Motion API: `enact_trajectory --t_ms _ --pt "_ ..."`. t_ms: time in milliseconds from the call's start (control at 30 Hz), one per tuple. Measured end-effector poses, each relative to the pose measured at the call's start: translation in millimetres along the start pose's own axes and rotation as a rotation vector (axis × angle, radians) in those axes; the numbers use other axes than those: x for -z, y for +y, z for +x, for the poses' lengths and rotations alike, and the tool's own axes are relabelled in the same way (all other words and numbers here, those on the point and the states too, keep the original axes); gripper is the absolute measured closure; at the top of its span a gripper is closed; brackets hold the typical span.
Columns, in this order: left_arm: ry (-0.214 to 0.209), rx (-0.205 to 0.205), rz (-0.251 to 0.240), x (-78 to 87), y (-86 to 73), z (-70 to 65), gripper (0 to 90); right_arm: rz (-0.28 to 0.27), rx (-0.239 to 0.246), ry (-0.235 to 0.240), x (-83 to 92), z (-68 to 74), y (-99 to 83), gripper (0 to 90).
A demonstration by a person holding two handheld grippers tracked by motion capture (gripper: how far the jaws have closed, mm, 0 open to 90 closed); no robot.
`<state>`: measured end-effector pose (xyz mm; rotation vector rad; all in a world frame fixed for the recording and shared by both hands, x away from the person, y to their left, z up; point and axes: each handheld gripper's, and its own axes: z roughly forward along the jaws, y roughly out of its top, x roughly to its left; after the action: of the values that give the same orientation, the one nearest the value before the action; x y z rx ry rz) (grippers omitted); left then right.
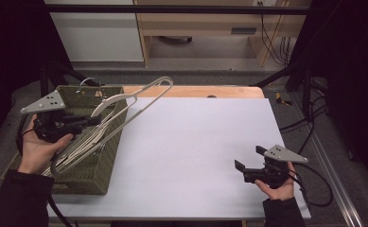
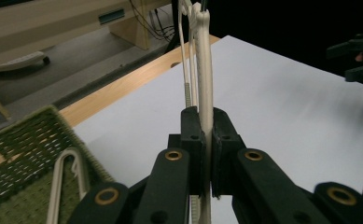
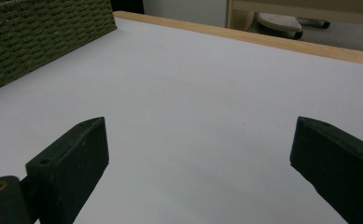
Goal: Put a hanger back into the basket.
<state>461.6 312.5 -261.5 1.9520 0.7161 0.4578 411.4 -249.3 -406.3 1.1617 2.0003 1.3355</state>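
The left gripper (image 1: 94, 120) is clenched on a white plastic clothes hanger (image 1: 139, 97), with its jaws pressed on the thin bar of it, as the left gripper view shows (image 2: 205, 93). The hanger is lifted at a slant above the woven green basket (image 1: 84, 182), which stands at the left edge of the table (image 1: 196, 142). Its upper end reaches out over the white surface toward the far edge.

I judge the hanger to be light and rather stiff, but smooth, so it can turn or slip between the jaws. It is held far from its middle, so the long free end may swing. A hold nearer to the hook or the middle of the bar would keep it more steady.

More white hangers (image 1: 73, 153) lie in the basket, just below the lifted one. Their bars and metal hooks may catch on it, and the basket rim is also close. The right gripper (image 1: 243, 169) rests released, jaws wide apart, near the right front corner, well apart from the basket.
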Motion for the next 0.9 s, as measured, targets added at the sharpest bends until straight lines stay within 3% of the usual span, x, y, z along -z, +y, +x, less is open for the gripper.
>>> enact_trajectory --t_ms 400,900 --pt "0.090 0.008 0.027 12.4 -16.9 39.0 85.8 -0.002 -0.001 0.007 0.0 0.7 0.3 5.0" --pt "0.182 -0.006 0.085 20.8 -45.3 70.6 85.9 -0.005 0.004 0.011 0.7 0.9 0.7 4.9"
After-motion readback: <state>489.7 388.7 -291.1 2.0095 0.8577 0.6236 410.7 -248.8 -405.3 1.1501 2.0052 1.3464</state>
